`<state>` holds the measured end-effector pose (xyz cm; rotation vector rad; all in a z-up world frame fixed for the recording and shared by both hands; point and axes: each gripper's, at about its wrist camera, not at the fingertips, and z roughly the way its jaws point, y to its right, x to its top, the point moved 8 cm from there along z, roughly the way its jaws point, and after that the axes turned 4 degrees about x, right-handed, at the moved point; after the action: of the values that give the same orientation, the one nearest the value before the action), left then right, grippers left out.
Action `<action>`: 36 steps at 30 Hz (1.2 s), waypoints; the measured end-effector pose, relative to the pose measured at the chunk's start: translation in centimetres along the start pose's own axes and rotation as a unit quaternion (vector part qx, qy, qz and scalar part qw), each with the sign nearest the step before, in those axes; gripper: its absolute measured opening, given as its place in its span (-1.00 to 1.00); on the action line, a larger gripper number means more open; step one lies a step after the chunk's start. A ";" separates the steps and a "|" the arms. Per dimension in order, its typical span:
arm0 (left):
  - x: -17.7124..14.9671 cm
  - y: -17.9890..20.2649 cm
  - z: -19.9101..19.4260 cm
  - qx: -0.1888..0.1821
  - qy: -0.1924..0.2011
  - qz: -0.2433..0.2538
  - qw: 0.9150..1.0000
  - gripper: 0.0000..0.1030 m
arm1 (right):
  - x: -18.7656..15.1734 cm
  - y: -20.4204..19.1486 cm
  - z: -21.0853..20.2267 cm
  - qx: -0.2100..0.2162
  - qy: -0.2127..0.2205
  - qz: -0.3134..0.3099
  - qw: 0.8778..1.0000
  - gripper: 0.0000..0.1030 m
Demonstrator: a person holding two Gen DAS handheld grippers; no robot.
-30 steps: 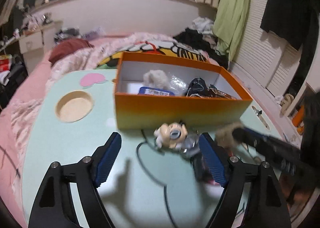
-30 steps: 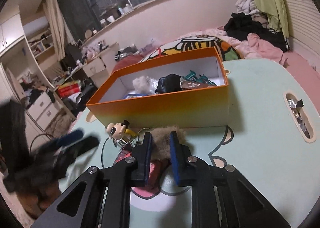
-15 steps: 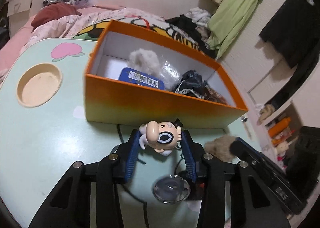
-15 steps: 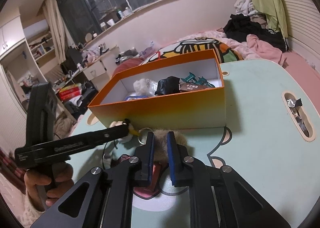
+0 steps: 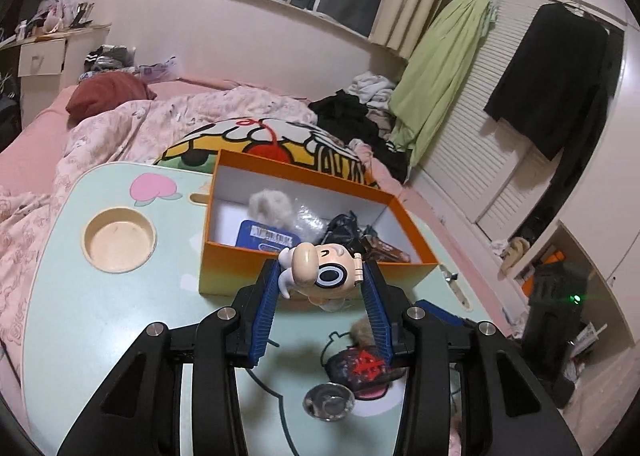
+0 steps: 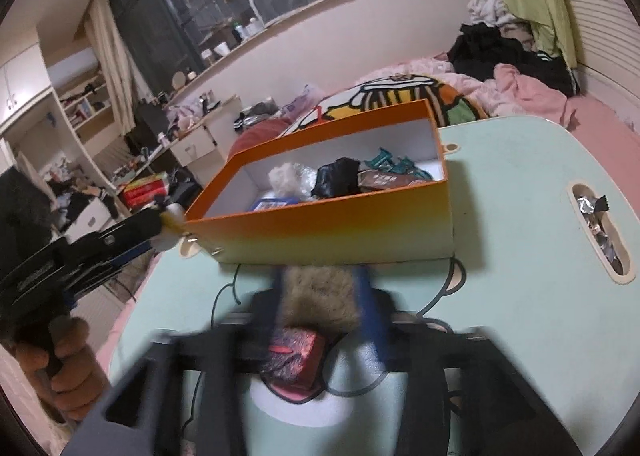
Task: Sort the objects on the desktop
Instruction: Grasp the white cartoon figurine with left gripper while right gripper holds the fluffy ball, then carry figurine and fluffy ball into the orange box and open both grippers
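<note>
Moved: my left tool [image 5: 320, 292] closed on the figurine [image 5: 324, 276] and lifted it off the desk [image 5: 120, 308].
Orange box [image 6: 340, 228]: on desk, partly filled.
Right tool [image 6: 320, 296]: blurred, jaws opening around fluffy pom-pom [image 6: 318, 296].
Figurine: cream, big-eyed, clamped, at the box's near wall.

Each fisheye camera rides on a hand-held gripper, looking forward and downward along its fingers, close over the pale green counter [image 5: 120, 304]. The left view faces the open orange cardboard box [image 5: 240, 272] from its left corner; the right view faces its long side. Both share the box, counter and bed [image 6: 600, 123].
</note>
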<state>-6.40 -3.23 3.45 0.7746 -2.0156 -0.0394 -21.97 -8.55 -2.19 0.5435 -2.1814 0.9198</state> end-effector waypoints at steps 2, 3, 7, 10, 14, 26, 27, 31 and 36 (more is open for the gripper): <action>0.0 -0.1 -0.3 -0.002 0.002 -0.002 1.000 -0.17 | 0.0 -0.4 0.6 -0.004 -0.014 -0.009 1.000 0.28; 0.0 -0.1 -0.4 -0.001 0.003 -0.003 1.000 -0.17 | -0.2 -0.6 1.3 -0.014 -0.032 -0.019 0.999 0.28; -0.1 0.1 -0.5 0.003 0.003 0.001 1.000 -0.17 | -2.0 -1.2 4.0 -0.051 -0.105 -0.059 0.991 -0.28; 0.3 0.1 -0.7 0.008 0.010 0.004 1.000 -0.17 | -0.9 -1.3 2.4 -0.036 -0.068 -0.056 0.995 -0.30; 2.5 0.9 -0.5 0.011 0.029 0.007 0.999 -0.17 | 2.4 -2.3 -0.6 -0.023 0.007 -0.057 0.998 -0.30; 5.6 -0.5 8.0 0.063 -0.034 -0.022 0.997 0.49 | 6.5 0.1 6.5 -0.153 -0.040 -0.084 0.984 0.31; 5.2 -0.7 8.1 0.068 -0.037 -0.017 0.997 0.49 | 6.2 -0.2 6.0 -0.153 -0.032 -0.100 0.983 0.34; 4.8 -0.7 6.5 0.080 -0.007 0.004 0.997 0.49 | 6.5 -0.6 3.8 -0.160 0.006 -0.112 0.981 0.41; 4.4 0.4 1.6 0.069 0.026 0.038 0.997 0.55 | 6.1 -1.2 0.1 -0.124 0.021 -0.101 0.987 0.48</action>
<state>-9.41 -5.68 6.05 0.7755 -2.0116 0.1636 -25.33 -10.11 2.77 0.6045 -2.1176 0.5379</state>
